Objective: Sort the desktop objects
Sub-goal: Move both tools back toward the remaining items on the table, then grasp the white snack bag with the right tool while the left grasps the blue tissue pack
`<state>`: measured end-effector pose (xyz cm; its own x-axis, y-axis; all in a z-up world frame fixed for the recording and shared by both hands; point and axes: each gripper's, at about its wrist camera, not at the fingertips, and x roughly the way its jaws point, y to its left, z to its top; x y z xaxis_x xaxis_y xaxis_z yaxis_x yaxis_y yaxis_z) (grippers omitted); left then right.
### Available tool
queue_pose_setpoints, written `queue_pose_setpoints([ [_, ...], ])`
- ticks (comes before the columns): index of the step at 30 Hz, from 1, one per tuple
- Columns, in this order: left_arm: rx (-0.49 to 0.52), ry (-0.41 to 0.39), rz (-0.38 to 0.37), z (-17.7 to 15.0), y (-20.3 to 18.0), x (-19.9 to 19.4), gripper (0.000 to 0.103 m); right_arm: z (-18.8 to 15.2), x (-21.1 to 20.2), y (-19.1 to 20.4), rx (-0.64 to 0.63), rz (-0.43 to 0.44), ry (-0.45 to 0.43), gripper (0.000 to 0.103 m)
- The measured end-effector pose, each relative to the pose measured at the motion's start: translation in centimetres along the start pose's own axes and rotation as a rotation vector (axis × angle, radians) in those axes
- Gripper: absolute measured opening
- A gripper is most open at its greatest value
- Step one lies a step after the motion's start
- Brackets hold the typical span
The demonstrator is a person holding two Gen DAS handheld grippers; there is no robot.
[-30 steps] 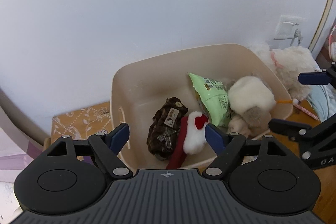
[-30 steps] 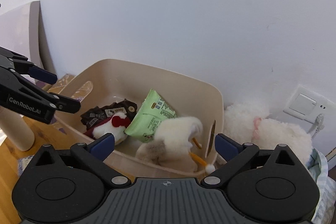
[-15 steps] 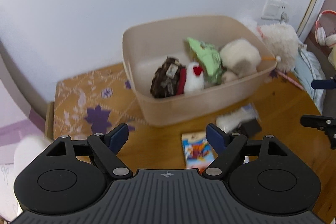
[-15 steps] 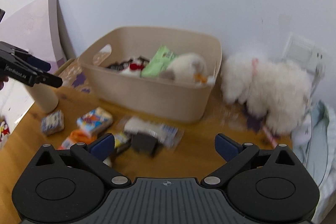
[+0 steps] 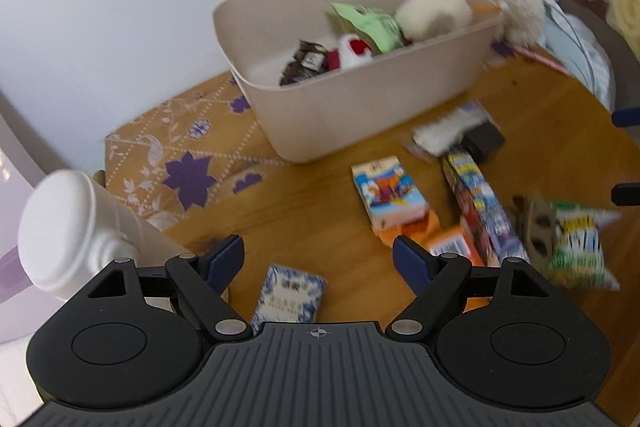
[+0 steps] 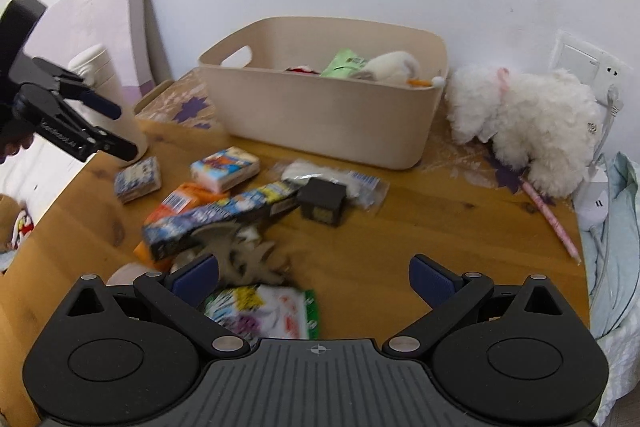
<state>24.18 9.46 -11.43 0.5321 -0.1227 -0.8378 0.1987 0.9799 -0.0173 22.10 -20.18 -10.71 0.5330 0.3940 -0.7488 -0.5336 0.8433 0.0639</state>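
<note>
Across the left wrist view: left tool (image 5: 319, 255), fingers spread wide, nothing held, low centre of frame. One blue-white packet (image 5: 289, 293) lies just below and between its fingers. One beige bin (image 5: 360, 99), upper centre, holds one green pouch (image 5: 370, 23), one cream plush (image 5: 434, 13), one red-white toy, one dark wrapper. On the table (image 5: 312, 211): one cartoon box (image 5: 386, 191), one long printed box (image 5: 480, 207), one orange pack, one black cube, one green-white bag (image 5: 576, 247) at right edge. One white jar (image 5: 68, 223), left.

Across the right wrist view: right tool (image 6: 314, 273), fingers spread wide, nothing held, low centre, over the green-white bag. One white plush dog (image 6: 528, 123), right of bin; one pink pencil beside it.

Judged step: picking the next loose item. Best taken singly; lower the left tool square over the packet, close on its narrow sides, clear the jar.
</note>
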Motion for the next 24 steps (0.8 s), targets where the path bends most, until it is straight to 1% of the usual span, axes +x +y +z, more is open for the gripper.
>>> queue_pose_setpoints([
  [5,0.040,0.029,0.026,-1.4,-0.7,0.8,0.083,-1.2,0.0,1.8,-0.057,-0.003,0.012,0.103],
  [8,0.039,0.039,0.057,-2.0,-0.8,1.4,0.083,-1.8,0.3,2.7,-0.089,-0.010,0.020,0.103],
  [13,0.043,0.063,0.096,-3.2,-1.0,2.6,0.083,-2.7,1.1,3.7,-0.128,0.003,0.050,0.103],
  [16,0.051,0.084,0.109,-3.9,-1.1,3.5,0.083,-3.1,1.8,4.3,-0.160,-0.001,0.070,0.103],
  [19,0.048,0.108,0.110,-4.5,-1.0,4.4,0.083,-3.3,2.4,4.4,-0.151,0.011,0.081,0.103],
  [24,0.036,0.127,0.130,-4.9,-0.4,5.7,0.083,-3.5,3.7,4.6,-0.149,-0.002,0.106,0.103],
])
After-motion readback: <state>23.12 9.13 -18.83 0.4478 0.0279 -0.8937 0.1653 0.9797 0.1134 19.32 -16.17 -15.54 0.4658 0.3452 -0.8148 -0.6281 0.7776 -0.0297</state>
